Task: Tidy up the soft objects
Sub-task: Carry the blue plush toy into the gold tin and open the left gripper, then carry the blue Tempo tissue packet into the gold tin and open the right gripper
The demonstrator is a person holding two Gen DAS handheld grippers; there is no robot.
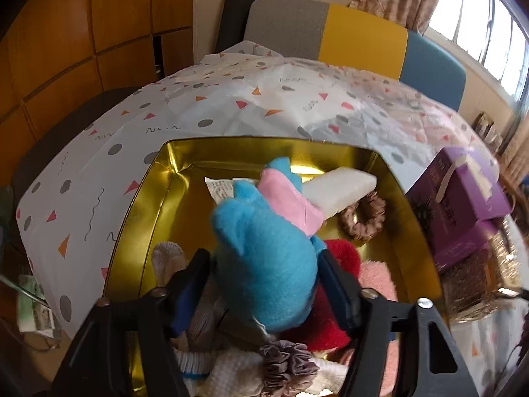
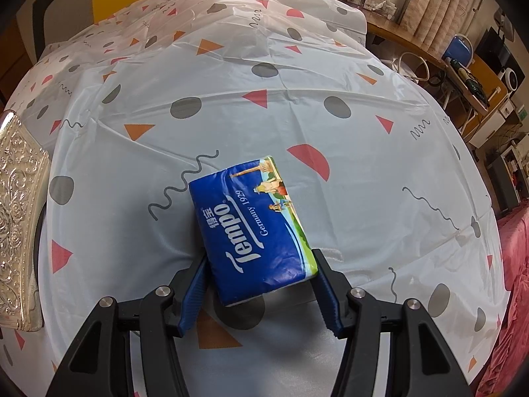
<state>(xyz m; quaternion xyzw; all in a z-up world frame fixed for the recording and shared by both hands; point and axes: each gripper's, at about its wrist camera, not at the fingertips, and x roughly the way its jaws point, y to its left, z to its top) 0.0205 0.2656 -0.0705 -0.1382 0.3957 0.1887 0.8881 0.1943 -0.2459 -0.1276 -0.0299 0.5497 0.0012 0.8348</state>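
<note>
Clearly printed "Tempo Germany 1929", the blue tissue pack [image 2: 256, 228] sits clamped between the right tool [image 2: 260, 276] fingers above the table [image 2: 363, 198]; the left tool [image 1: 264, 284] grips a blue-and-pink plush toy [image 1: 267, 254] over the gold tin box [image 1: 158, 198].

The counter [image 2: 330, 132] fills most of both views under a wrinkled pale plastic cloth [image 1: 99, 178] printed with grey dots, pink and orange triangles and squiggles. In the left wrist view a gold-lined tin [image 1: 158, 192] sits on it at centre frame, with purple boxes [image 1: 469, 205] stacked just beside it at the right edge. In the right wrist view an embossed silver lid [image 2: 18, 218] lies at the left edge, and a blue tissue pack [image 2: 254, 228] sits at lower centre, though whether it touches the cloth is unclear.
</note>
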